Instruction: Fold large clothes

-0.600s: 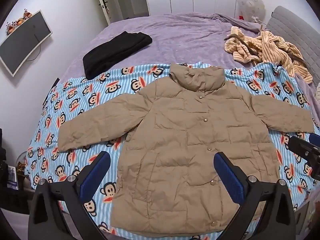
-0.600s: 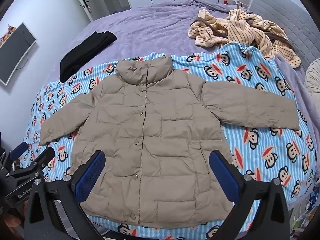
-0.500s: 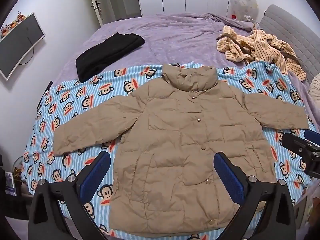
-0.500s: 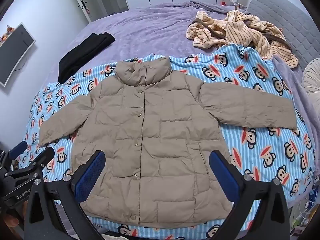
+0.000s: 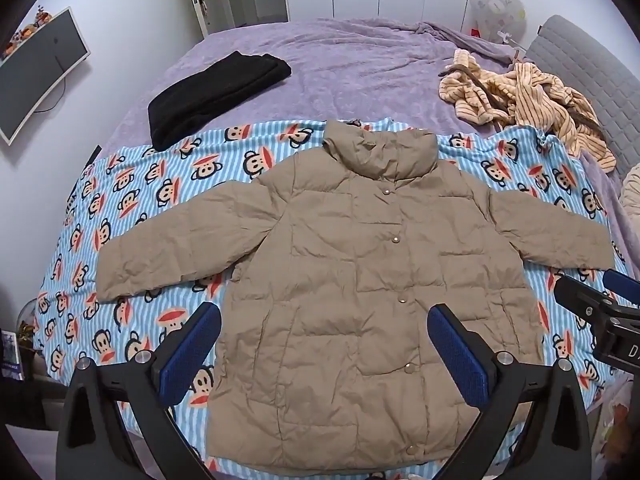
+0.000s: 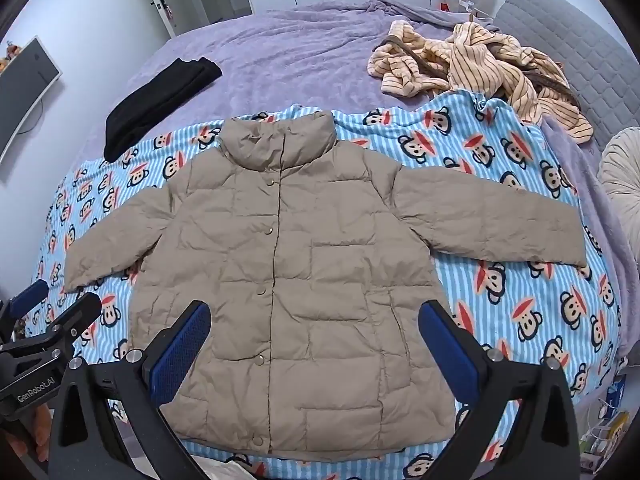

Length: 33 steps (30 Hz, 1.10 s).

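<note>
Below both of your wide-open, empty grippers, the left gripper [image 5: 323, 350] and the right gripper [image 6: 314, 342], the tan puffer jacket [image 5: 360, 280] lay flat and snapped shut on the monkey-print blanket [image 5: 132, 208], sleeves spread to either side. You held both well above its hem, touching nothing. To fold cleanly, I judged you would do best to pinch each sleeve near its cuff and lay it across the chest.
</note>
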Each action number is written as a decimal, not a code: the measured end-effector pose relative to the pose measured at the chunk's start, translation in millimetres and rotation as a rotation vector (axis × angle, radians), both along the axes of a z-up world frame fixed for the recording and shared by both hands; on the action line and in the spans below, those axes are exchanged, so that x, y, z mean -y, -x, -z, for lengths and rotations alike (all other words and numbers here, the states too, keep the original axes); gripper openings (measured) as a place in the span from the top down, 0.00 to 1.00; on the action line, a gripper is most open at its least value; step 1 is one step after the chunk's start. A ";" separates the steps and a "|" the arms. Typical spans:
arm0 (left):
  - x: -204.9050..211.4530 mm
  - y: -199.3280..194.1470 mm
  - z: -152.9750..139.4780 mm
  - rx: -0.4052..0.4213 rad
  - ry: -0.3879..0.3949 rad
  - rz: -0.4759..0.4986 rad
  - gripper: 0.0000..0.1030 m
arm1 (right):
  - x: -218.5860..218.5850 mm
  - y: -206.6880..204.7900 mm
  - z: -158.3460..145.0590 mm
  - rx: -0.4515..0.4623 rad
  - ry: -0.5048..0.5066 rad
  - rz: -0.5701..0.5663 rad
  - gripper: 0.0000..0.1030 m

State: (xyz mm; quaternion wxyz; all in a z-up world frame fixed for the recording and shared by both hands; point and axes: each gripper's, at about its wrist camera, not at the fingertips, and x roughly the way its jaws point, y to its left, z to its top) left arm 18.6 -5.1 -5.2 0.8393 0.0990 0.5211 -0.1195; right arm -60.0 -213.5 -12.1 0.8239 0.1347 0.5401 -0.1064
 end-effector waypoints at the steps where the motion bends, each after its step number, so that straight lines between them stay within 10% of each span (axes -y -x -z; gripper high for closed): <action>1: 0.7 -0.6 -0.3 -0.001 -0.001 0.001 0.00 | 0.5 -0.8 1.4 -0.003 -0.002 0.002 0.00; 33: 3.6 -0.1 10.7 -0.030 -0.008 0.006 0.00 | 8.3 -3.6 10.2 -0.018 -0.013 0.020 0.00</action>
